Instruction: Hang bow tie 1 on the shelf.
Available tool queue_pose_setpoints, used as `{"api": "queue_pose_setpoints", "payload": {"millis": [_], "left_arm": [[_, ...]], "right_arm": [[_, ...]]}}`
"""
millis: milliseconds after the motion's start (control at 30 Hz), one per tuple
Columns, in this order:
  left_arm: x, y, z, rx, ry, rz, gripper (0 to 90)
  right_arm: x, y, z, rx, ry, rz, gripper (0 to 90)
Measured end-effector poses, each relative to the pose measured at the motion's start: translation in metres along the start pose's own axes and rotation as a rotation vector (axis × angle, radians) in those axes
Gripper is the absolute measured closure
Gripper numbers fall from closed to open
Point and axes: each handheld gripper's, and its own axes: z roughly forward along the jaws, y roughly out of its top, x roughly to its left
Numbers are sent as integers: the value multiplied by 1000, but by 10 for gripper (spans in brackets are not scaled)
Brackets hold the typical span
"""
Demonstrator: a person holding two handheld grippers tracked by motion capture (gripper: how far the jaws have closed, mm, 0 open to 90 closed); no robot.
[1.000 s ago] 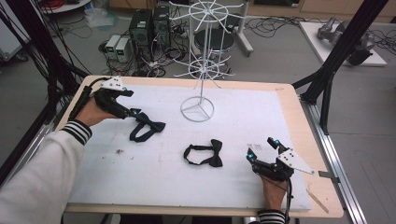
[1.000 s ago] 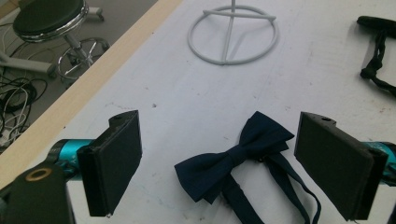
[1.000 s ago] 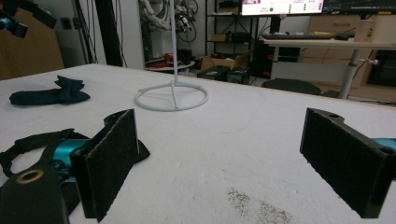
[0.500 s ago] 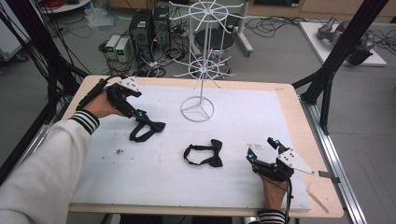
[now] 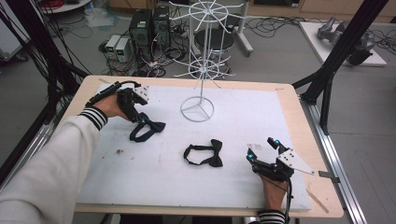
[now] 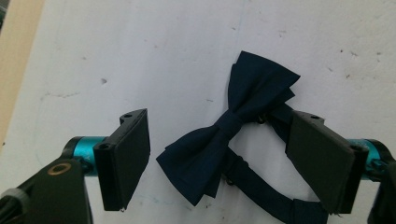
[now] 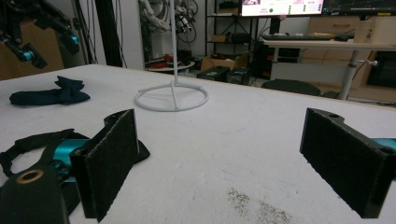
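A navy bow tie (image 5: 148, 129) lies with its strap looped on the white mat (image 5: 140, 177), at the left. My left gripper (image 5: 139, 118) hangs open right over it. In the left gripper view the two jaws stand on either side of the navy bow tie (image 6: 233, 122), with the left gripper (image 6: 224, 163) not touching it. A black bow tie (image 5: 206, 157) lies near the mat's middle. My right gripper (image 5: 262, 149) rests open at the front right, a little to the right of that tie. The right gripper (image 7: 229, 161) holds nothing, and the black bow tie (image 7: 28, 140) shows past its left jaw.
A white wire display stand (image 5: 197, 109) rises from its ring base at the back middle of the mat; the stand's ring base (image 7: 171, 99) lies ahead of the right gripper. Bare wooden table edge (image 5: 306, 126) runs along the right. Computers and cables sit on the floor beyond.
My left gripper has moved to the right and down, from the back left corner to just above the navy bow tie. The right gripper and both ties have stayed put.
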Motion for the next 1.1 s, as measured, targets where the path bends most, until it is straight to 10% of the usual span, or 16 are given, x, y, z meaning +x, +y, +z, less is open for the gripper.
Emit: {"api": "queue_pose_setpoints", "payload": {"millis": [1100], "left_arm": [[-1,0,42,127,-82,143,494]], "right_arm": [[0,0,0,-1,2,-2,110]]}}
